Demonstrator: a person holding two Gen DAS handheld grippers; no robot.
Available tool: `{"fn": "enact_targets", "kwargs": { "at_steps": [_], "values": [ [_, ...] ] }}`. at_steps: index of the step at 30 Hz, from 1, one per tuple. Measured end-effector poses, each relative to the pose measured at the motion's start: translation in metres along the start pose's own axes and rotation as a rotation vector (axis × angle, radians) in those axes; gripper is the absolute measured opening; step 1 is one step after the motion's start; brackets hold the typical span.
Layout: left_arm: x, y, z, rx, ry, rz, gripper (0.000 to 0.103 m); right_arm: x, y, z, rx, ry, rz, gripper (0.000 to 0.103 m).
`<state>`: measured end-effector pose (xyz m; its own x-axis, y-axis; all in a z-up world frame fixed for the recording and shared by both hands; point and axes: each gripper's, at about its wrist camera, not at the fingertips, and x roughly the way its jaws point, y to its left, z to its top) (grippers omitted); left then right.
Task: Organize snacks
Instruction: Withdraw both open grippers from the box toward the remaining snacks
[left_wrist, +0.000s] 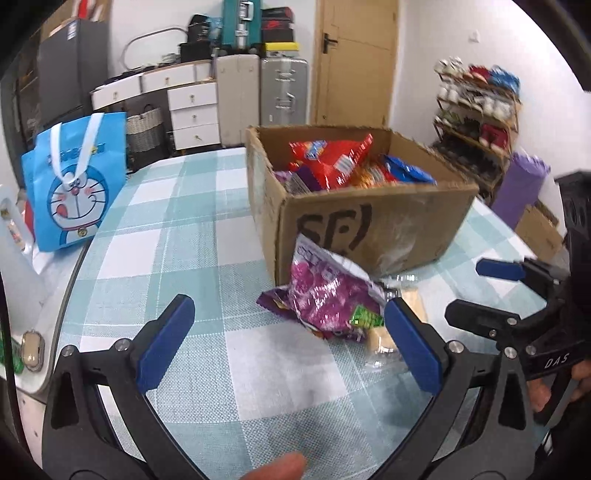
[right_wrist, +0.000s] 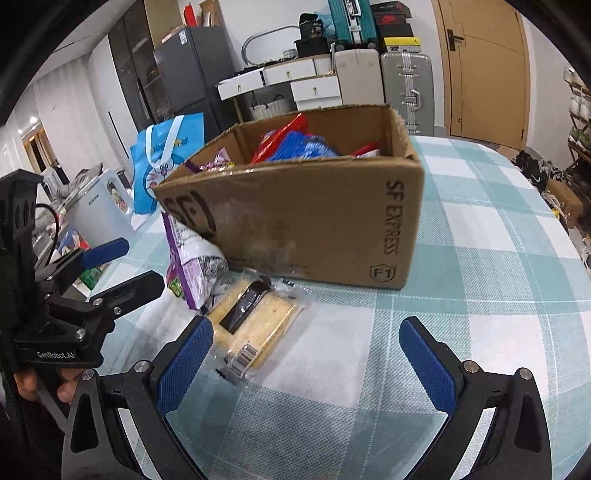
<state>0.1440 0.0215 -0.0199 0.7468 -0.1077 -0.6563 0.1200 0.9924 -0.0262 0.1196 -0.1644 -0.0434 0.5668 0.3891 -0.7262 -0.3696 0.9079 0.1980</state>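
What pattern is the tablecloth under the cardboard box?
The tablecloth is a light teal and white check; it shows best in the right wrist view.

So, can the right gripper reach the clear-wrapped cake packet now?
Probably yes: the right gripper is open, the cake packet lies flat just ahead on the tablecloth, and nothing lies between them.

1. Left tool: black curved arms, blue textured pads, silver screws; "GenRobot.AI" marking.
2. Right tool: matching black frame, blue pads, silver screws; "DAS" marking.
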Motion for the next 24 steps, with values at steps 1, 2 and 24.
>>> {"fn": "enact_targets", "kwargs": {
  "at_steps": [1, 2, 24],
  "values": [
    [0.002, 0.0, 0.0, 0.01, 0.007, 0.0, 0.103, 0.002, 0.002, -0.001, -0.005, 0.009, 0.001, 0.102],
    [0.003, -0.001, -0.001, 0.014, 0.013, -0.002, 0.103, 0.005, 0.004, -0.001, -0.011, 0.02, 0.003, 0.102],
    [-0.006, 0.043, 0.007, -0.11, -0.016, -0.006, 0.102, 0.054, 0.068, 0.0, -0.071, 0.123, -0.007, 0.103]
  ]
}}
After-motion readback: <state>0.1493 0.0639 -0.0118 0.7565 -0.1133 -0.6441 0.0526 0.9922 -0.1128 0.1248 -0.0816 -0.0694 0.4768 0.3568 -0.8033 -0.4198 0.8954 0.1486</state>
